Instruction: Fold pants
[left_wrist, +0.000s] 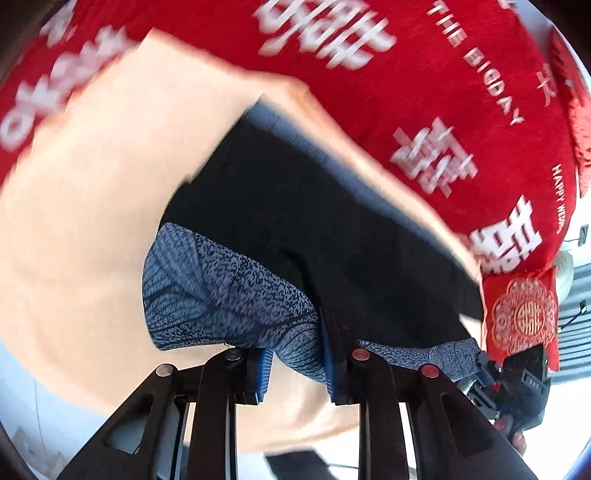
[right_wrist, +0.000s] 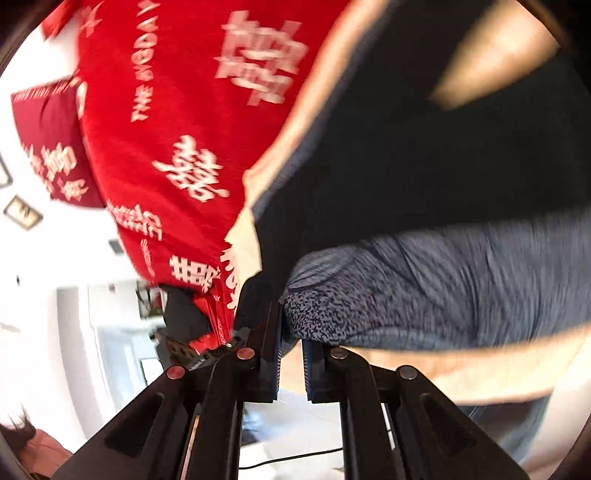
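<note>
Left gripper (left_wrist: 297, 363): the jaws are pinching a fold of the pants (left_wrist: 314, 229), with the blue-grey speckled waistband (left_wrist: 221, 291) bunched between the two blue-ribbed pads (left_wrist: 264, 373). Right gripper (right_wrist: 290, 360): the jaws stand close together and grip the edge of the same speckled band (right_wrist: 424, 291); a narrow gap shows between the lower parts of the pads, so the exact contact line is hard to confirm through the motion blur.

From each grip the black body of the pants runs upward and away from the camera. The garment is lifted and stretched between the two grippers, in front of a peach-coloured sheet (left_wrist: 85, 206) that appears to lie under and around it.

Beyond the peach sheet lies a red cover (left_wrist: 424, 85) printed with white characters and the words "THE BIGDAY". In the left wrist view, a red pillow (left_wrist: 521, 314) with a gold round emblem sits at the right edge, and the other gripper's body shows just below it. In the right wrist view, a darker red pillow (right_wrist: 51, 147) sits at the left, against a white wall (right_wrist: 44, 266).
</note>
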